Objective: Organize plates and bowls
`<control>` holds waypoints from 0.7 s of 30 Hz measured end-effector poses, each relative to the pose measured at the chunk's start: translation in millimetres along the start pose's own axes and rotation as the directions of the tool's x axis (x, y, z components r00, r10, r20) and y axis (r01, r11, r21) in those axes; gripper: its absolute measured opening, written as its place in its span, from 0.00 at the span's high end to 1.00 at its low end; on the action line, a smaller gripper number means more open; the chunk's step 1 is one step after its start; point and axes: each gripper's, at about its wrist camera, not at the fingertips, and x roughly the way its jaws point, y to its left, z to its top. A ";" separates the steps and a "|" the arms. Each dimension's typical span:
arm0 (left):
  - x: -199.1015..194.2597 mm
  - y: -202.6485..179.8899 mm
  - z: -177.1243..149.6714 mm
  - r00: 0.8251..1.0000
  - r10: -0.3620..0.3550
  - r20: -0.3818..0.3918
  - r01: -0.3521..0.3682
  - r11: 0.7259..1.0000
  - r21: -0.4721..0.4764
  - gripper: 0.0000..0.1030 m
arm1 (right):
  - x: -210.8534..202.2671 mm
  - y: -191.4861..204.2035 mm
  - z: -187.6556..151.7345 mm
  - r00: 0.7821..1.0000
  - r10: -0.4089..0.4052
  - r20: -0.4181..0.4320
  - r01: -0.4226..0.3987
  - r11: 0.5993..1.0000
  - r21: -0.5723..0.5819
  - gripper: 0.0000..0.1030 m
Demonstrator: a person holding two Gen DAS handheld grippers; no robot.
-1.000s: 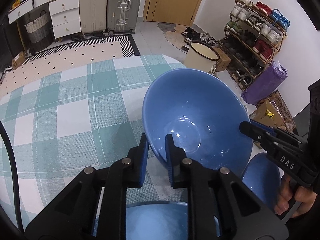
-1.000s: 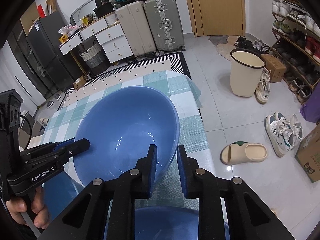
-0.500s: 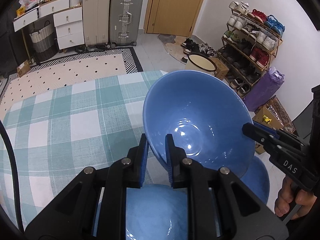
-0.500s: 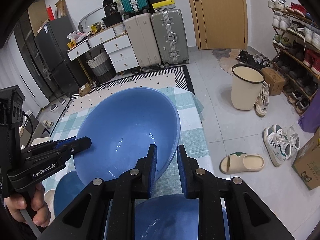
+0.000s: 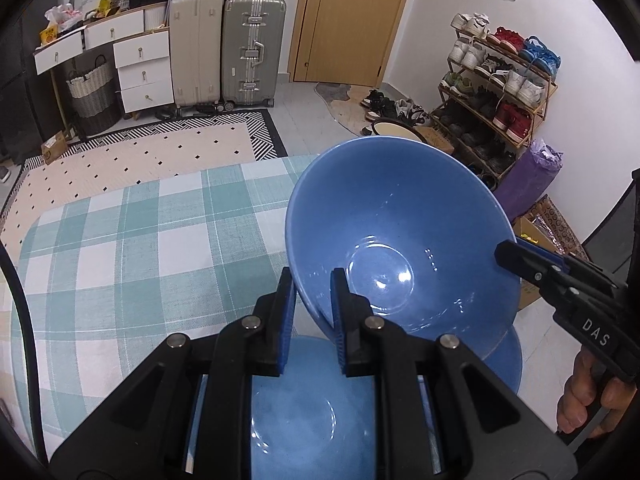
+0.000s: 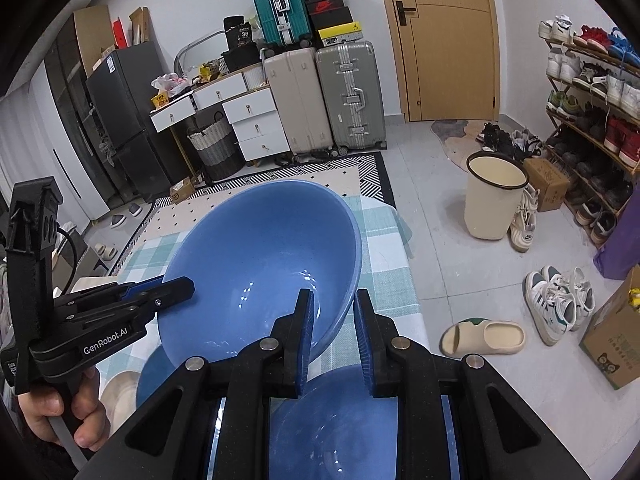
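A large blue bowl (image 5: 400, 248) (image 6: 256, 264) hangs tilted above the checked tablecloth (image 5: 140, 248) (image 6: 392, 272), held at opposite sides of its rim. My left gripper (image 5: 313, 280) is shut on the near rim in the left wrist view, and shows at the left in the right wrist view (image 6: 176, 286). My right gripper (image 6: 334, 304) is shut on the other side of the rim, and reaches in from the right in the left wrist view (image 5: 516, 256). Below lie a blue dish (image 5: 304, 408) (image 6: 332, 420) and a second blue dish (image 5: 508, 356) (image 6: 152, 376).
The table's right edge drops to a tiled floor with a cream bin (image 6: 494, 196), a slipper (image 6: 484, 336) and sneakers (image 6: 556, 304). A shoe rack (image 5: 500, 100) lines the right wall. Suitcases (image 5: 252, 48) and drawers (image 5: 140, 68) stand at the back.
Both grippers have risen together with the large blue bowl still held. The table has dropped away, and more of the two blue dishes beneath shows.
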 end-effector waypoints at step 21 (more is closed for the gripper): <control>-83.3 -5.5 -41.9 0.998 0.020 0.066 -0.020 1.000 0.000 0.86 | -66.5 39.6 -28.0 0.996 0.042 0.076 -0.039 0.998 -0.048 0.79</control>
